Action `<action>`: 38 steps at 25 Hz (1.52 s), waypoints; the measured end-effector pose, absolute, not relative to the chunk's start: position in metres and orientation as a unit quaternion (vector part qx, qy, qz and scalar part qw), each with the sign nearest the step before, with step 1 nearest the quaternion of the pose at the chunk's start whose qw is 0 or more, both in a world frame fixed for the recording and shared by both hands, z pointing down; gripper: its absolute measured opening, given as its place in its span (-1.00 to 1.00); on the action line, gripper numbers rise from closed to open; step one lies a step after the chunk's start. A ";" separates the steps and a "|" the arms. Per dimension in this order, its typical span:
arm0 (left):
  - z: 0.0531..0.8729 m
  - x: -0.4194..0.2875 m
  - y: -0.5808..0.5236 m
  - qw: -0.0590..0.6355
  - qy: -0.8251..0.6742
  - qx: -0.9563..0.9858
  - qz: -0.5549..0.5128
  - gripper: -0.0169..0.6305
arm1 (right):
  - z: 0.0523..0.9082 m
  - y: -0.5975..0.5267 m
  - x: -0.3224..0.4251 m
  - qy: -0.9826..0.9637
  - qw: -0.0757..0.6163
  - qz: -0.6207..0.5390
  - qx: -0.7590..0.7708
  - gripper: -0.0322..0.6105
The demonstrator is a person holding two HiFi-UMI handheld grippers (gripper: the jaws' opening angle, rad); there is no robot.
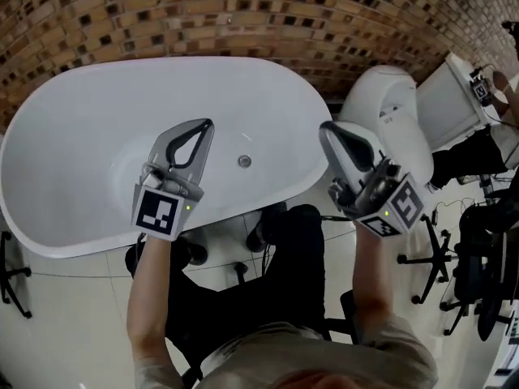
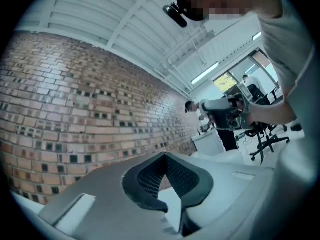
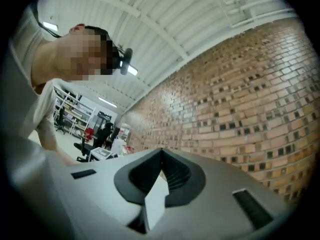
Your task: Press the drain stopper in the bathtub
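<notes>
"Checking the tools first: how are they set?"

"The left gripper (image 1: 209, 124) has its jaws pressed together at the tips with nothing between them. The right gripper (image 1: 324, 126) is the same, closed and empty. Both gripper views look at the brick wall (image 2: 75, 109) and the ceiling, so I judge both are tilted up rather than down into the tub."

"And the drain stopper?"

"The drain stopper (image 1: 244, 161) is a small round metal disc on the floor of the bathtub (image 1: 89, 136). In the head view it lies between the two grippers, nearer the left one's tip, and neither touches it."

"How would you press it well?"

"Use one gripper, probably the left. Keep it closed so the joined tips make one blunt point, tip it downward, centre it over the disc and push straight down. Off-centre, it could skid on the smooth enamel. The right one, near the tub's rim beside the toilet (image 1: 389, 112), can wait clear."
</notes>
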State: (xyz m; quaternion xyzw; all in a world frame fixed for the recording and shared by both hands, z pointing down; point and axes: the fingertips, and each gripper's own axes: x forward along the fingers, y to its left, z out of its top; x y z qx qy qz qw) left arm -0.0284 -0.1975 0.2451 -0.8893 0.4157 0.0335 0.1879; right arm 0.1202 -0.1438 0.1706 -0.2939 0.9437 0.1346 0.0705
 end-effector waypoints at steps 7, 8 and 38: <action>0.148 -0.012 -0.046 0.225 0.414 -0.880 0.064 -0.92 | 0.080 0.029 0.105 0.928 0.155 0.265 -0.210 -0.89; 0.141 -0.013 -0.031 0.227 0.414 -0.879 0.069 -0.92 | 0.070 0.047 0.104 0.922 0.167 0.285 -0.203 -0.89; 0.100 -0.012 0.092 0.262 0.373 -0.883 0.114 -0.92 | 0.063 0.123 0.089 0.869 0.114 0.443 -0.188 -0.89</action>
